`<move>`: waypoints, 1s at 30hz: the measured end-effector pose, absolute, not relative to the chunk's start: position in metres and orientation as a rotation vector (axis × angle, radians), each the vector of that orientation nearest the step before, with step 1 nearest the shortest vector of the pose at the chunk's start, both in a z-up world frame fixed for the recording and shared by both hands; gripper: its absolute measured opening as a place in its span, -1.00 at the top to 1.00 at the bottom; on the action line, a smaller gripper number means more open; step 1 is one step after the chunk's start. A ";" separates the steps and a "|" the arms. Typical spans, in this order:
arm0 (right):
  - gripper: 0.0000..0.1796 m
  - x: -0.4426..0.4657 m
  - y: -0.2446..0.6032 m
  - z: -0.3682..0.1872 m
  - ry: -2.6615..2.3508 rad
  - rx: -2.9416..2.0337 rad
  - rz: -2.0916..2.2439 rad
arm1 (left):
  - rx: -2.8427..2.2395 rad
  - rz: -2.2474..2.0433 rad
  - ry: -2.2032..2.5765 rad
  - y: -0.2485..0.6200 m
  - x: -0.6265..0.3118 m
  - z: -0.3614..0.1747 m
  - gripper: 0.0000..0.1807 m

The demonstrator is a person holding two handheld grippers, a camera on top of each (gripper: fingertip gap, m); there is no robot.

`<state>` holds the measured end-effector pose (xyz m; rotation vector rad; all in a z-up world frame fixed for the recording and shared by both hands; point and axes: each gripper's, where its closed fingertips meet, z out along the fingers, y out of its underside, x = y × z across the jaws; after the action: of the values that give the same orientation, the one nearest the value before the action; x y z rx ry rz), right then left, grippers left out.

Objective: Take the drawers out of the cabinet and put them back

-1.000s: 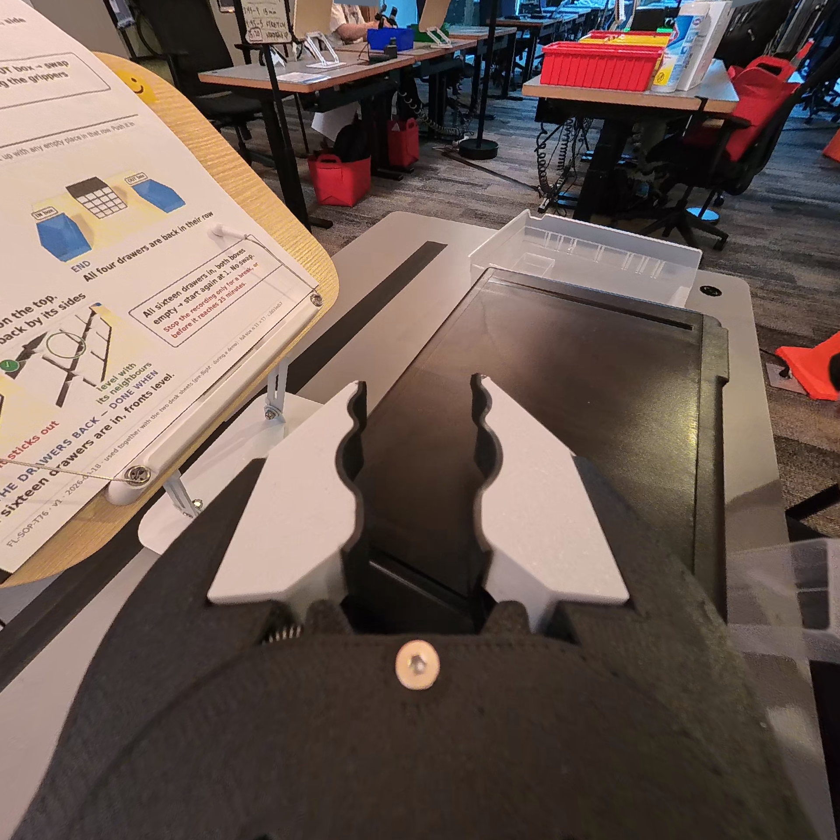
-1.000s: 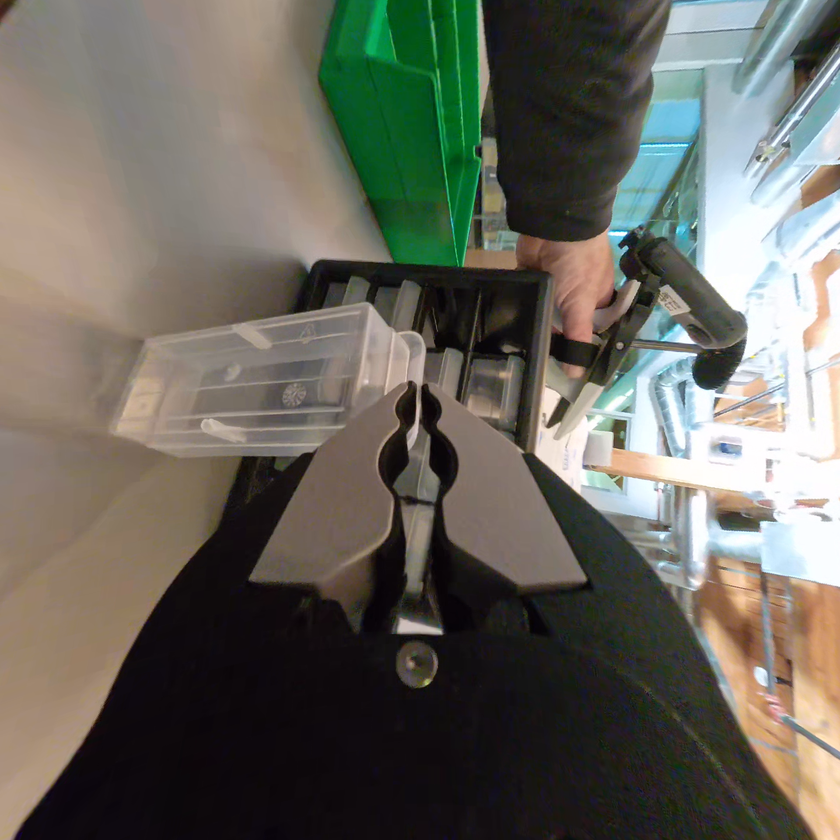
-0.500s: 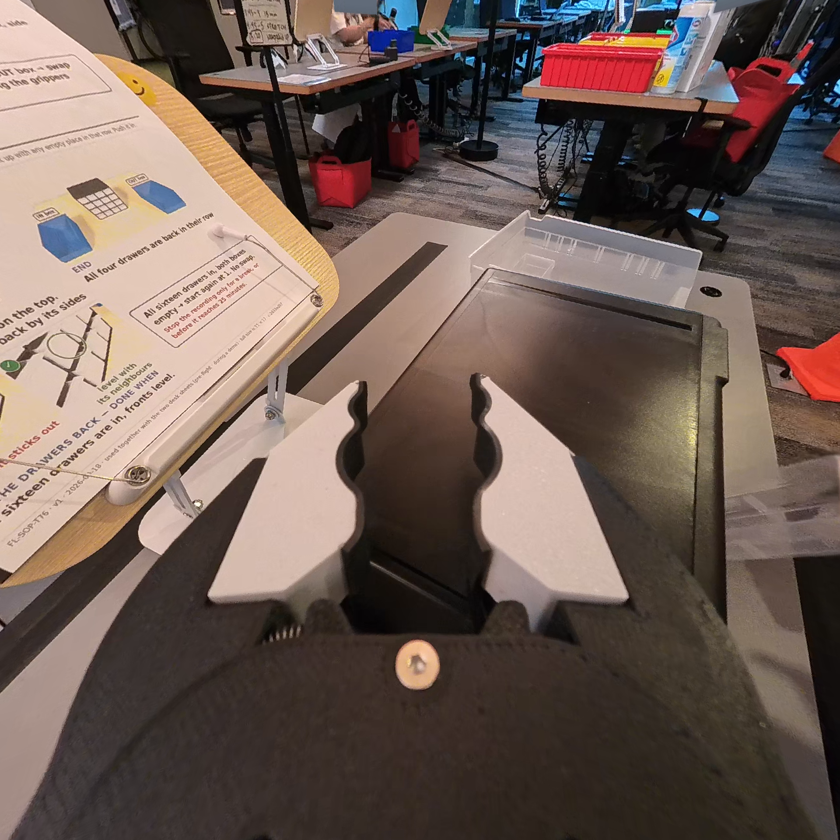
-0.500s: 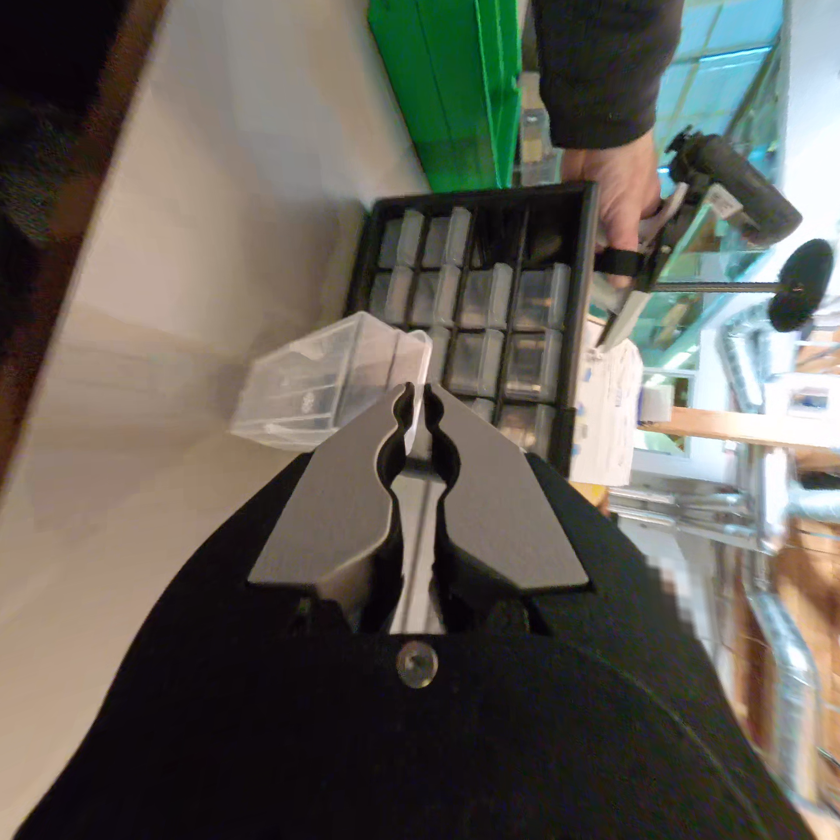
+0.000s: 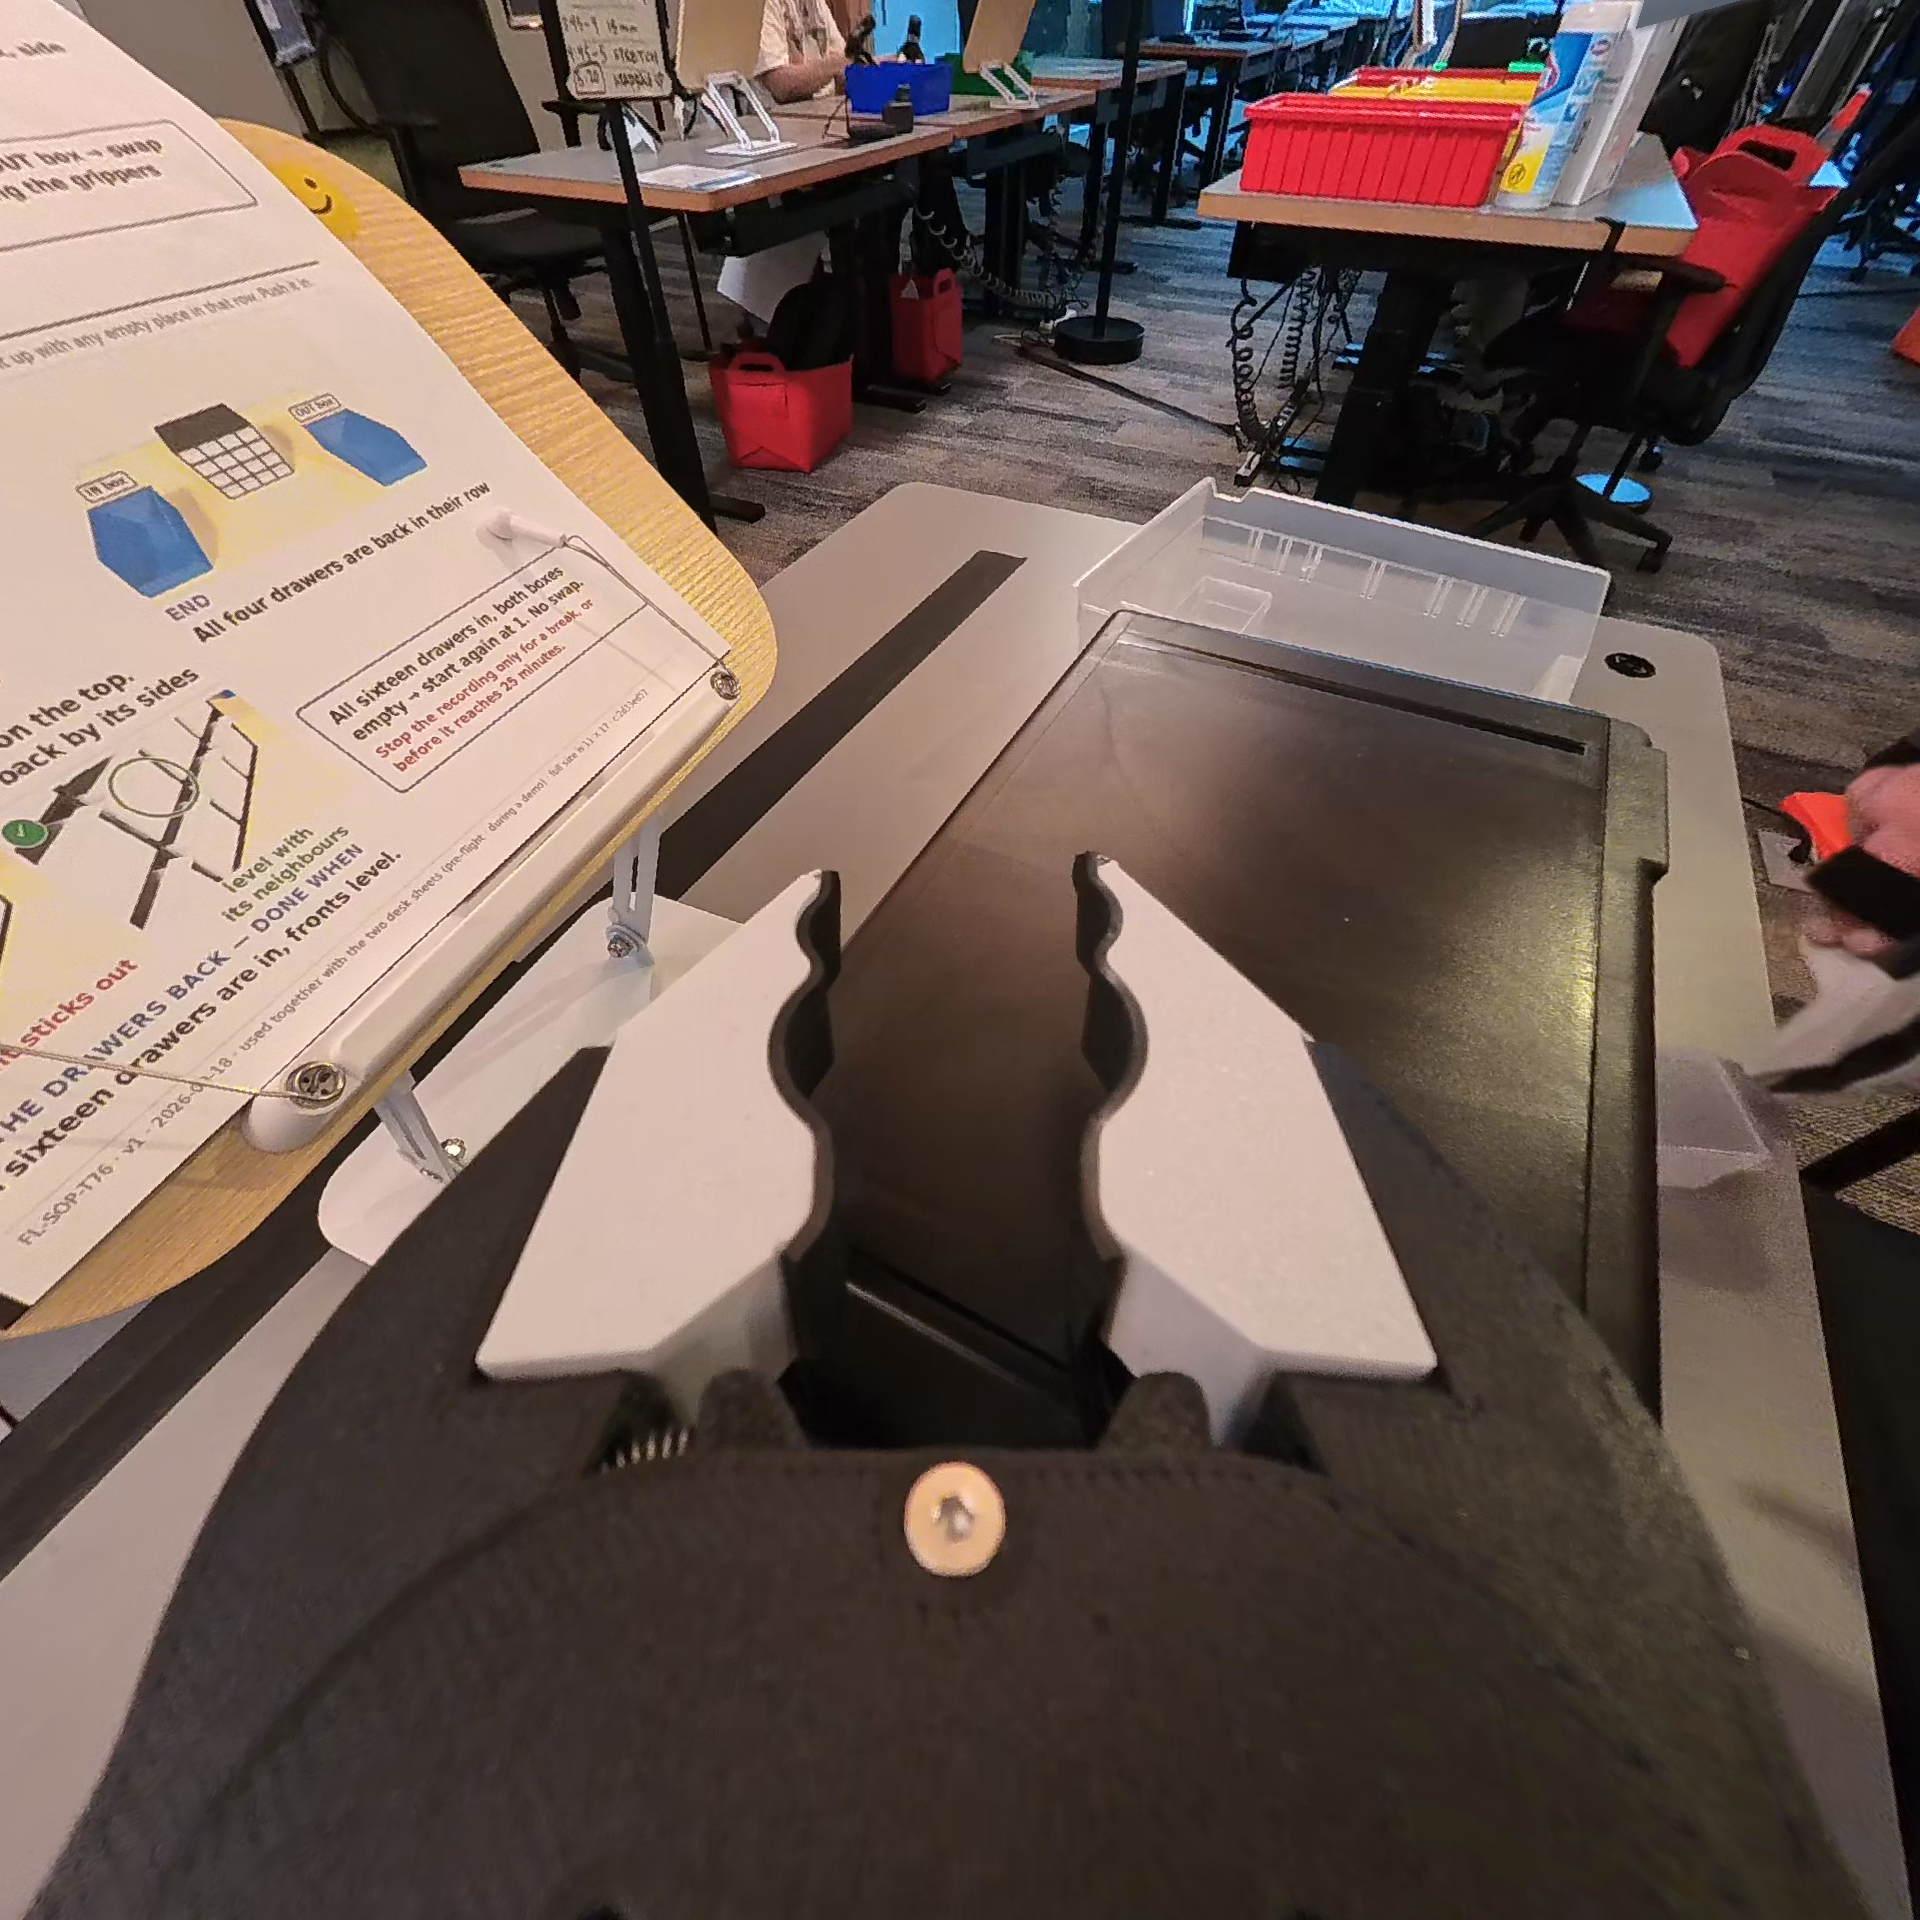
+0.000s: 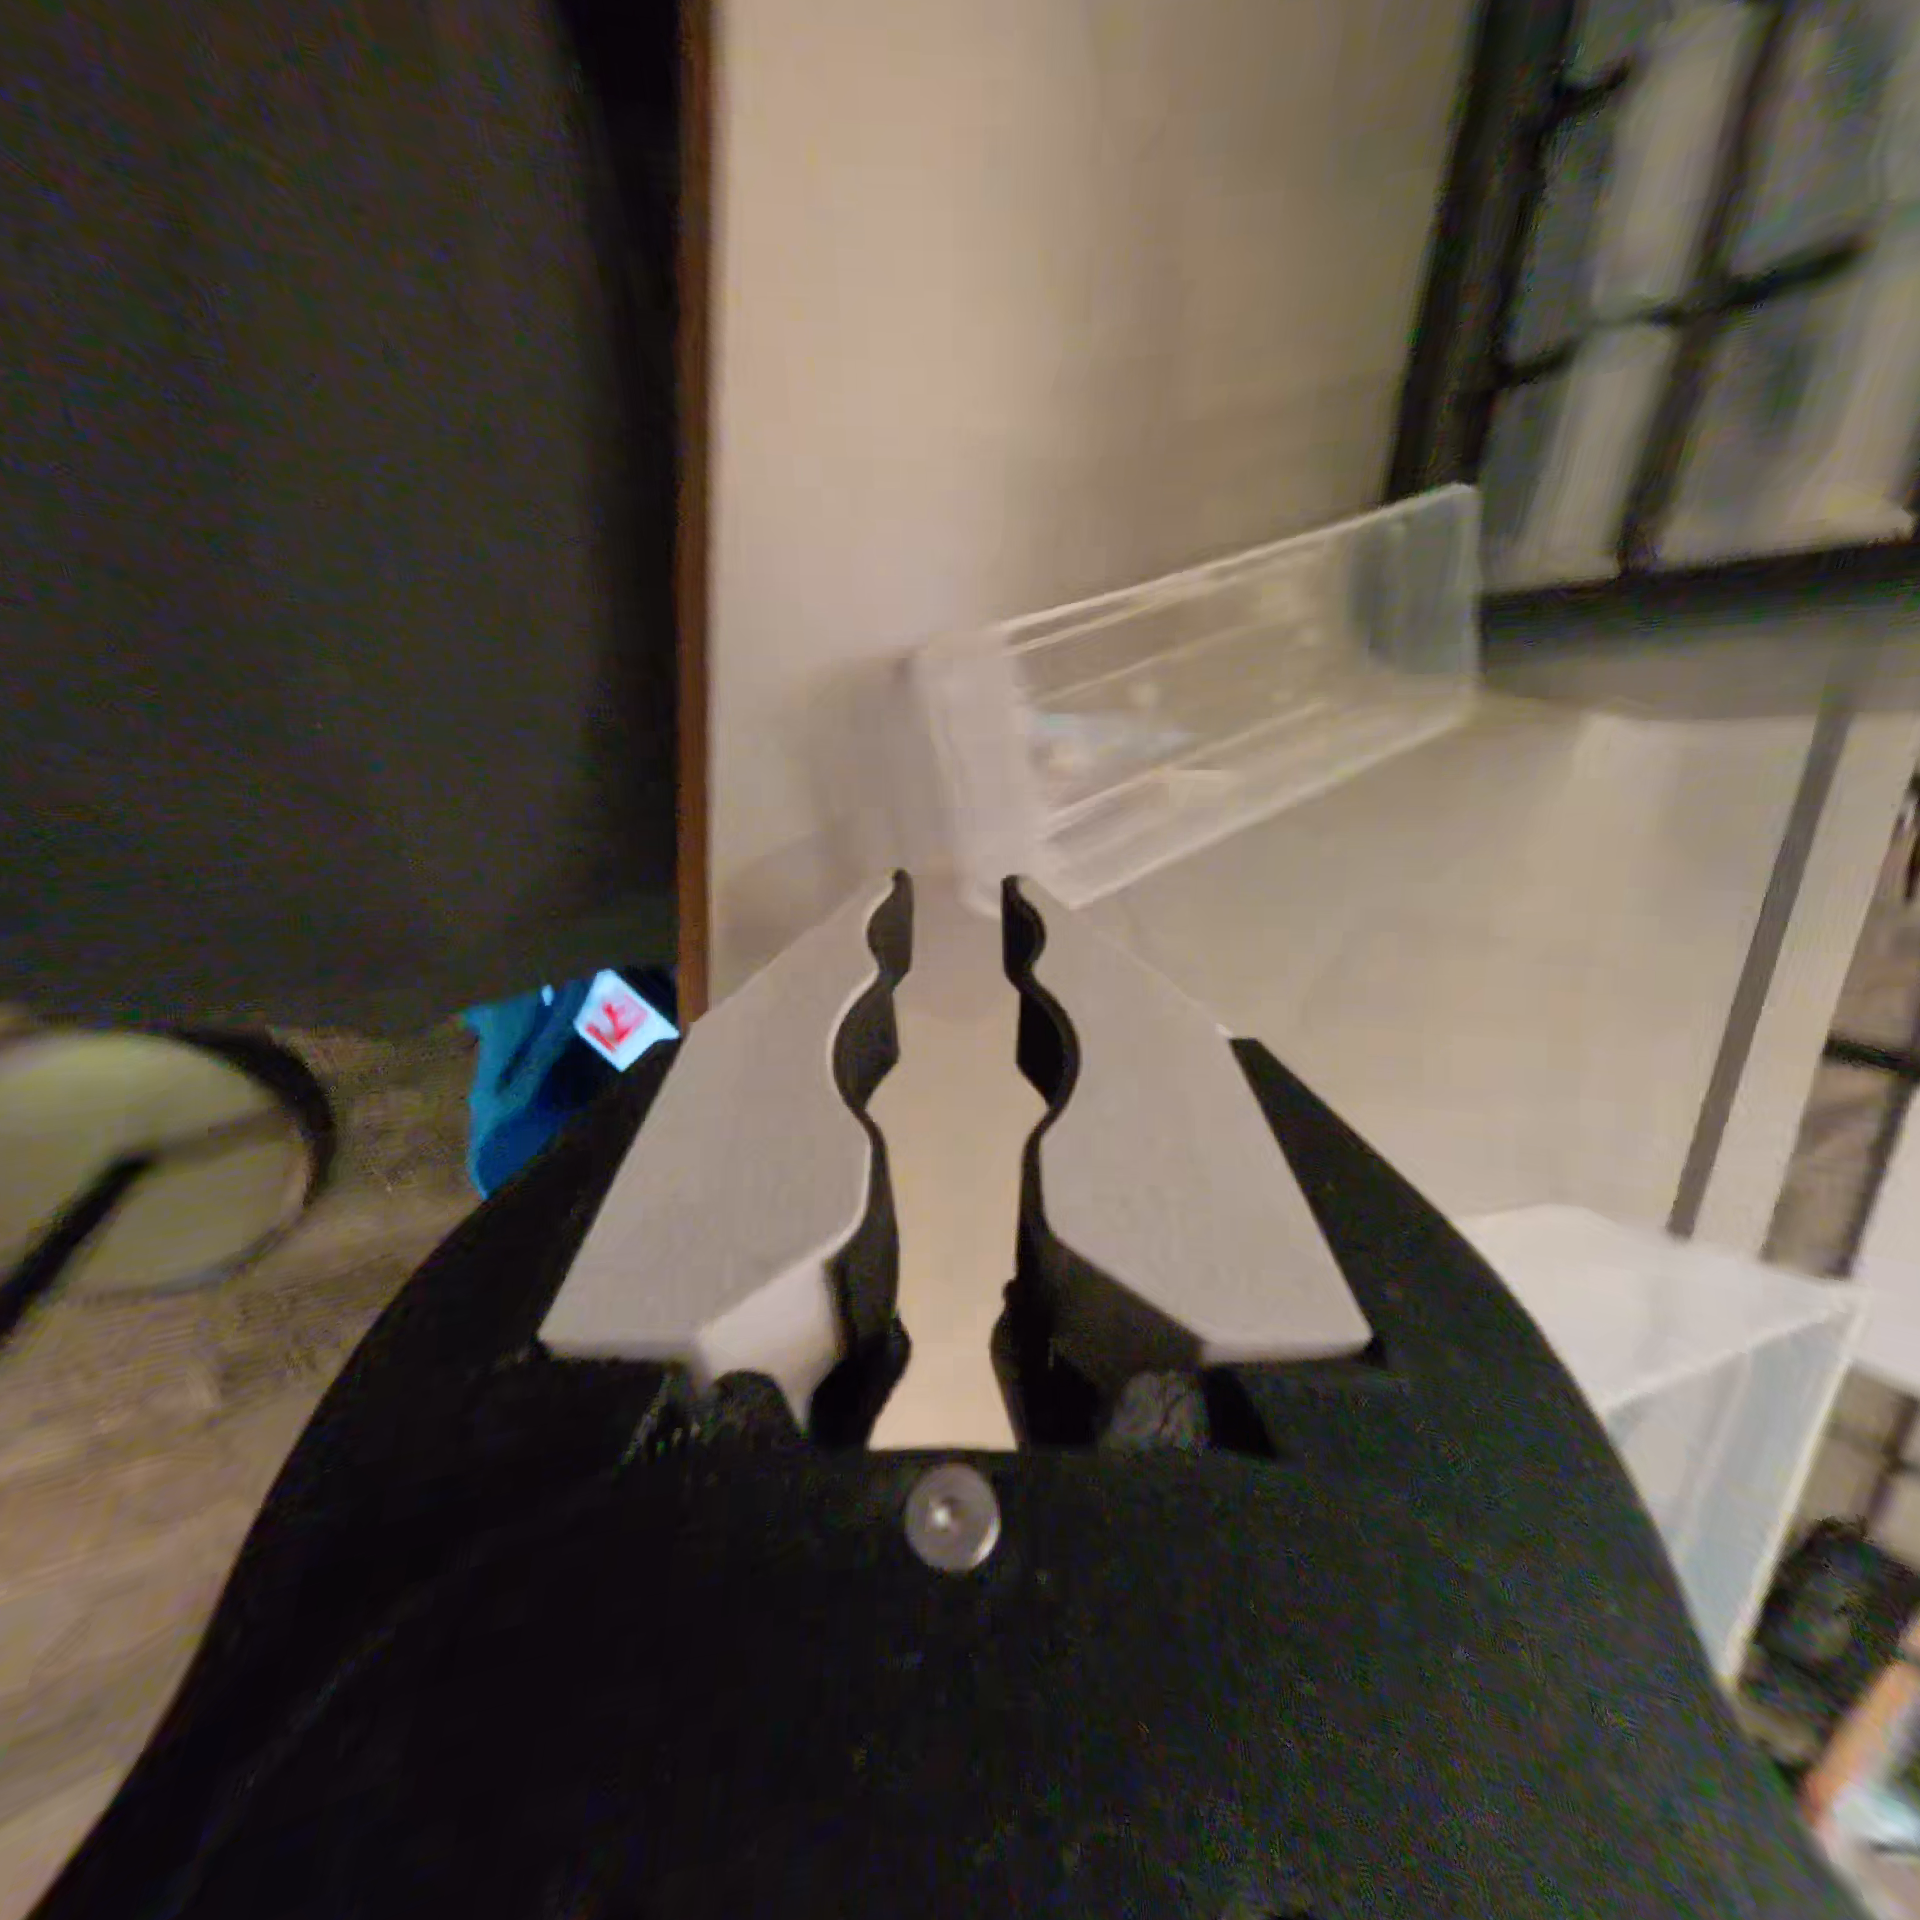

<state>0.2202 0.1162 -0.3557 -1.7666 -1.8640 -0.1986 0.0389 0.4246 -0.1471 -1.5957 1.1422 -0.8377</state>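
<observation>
The left gripper (image 5: 951, 883) has its jaws wide apart with nothing between them; it hangs over the flat black top of the cabinet (image 5: 1299, 883), which stands on the pale worktop (image 5: 1725, 1455).

The right gripper (image 6: 954, 914) has its jaws a little apart — only the pale worktop shows in the gap, and they hold nothing. Just beyond its fingertips (image 6: 894, 920) lies a clear drawer (image 6: 1195, 686) on its side on the worktop (image 6: 1351, 935), outside the cabinet. The picture is blurred, so I cannot tell if the tips touch it, and I cannot see whether anything is inside it. To the upper right, the cabinet front (image 6: 1704, 312) shows as a black grid of compartments with clear drawer fronts in them. At the lower right stands another clear container (image 6: 1704, 1382), blurred as well.

In the left wrist view, a clear plastic tray (image 5: 1340, 592) lies behind the cabinet at the far end of the worktop, and it looks empty. At the right edge, a hand (image 5: 1886, 821) with the other gripper reaches down beside the cabinet, near a blurred clear piece (image 5: 1704, 1122). On the left stands a tilted wooden board (image 5: 644, 499) with a printed instruction sheet (image 5: 260, 623). Farther away — on another desk — is a red bin (image 5: 1371, 151).
</observation>
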 end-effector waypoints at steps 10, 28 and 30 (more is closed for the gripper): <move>-0.14 0.177 0.200 -0.352 -1.066 -2.403 0.126 | -1.596 -0.838 1.140 0.424 0.039 -0.147 0.50; 0.28 0.216 0.184 -0.328 -1.672 -2.249 0.132 | -1.570 -0.856 1.127 0.424 0.038 -0.145 0.51; 0.29 0.251 0.202 -0.290 -1.623 -2.196 -0.005 | -1.572 -0.856 1.123 0.424 0.038 -0.145 0.52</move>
<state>0.2510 0.2020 -0.2901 -2.1964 -1.6226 -0.0051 0.0376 0.4242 -0.1448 -1.5724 1.1233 -0.8561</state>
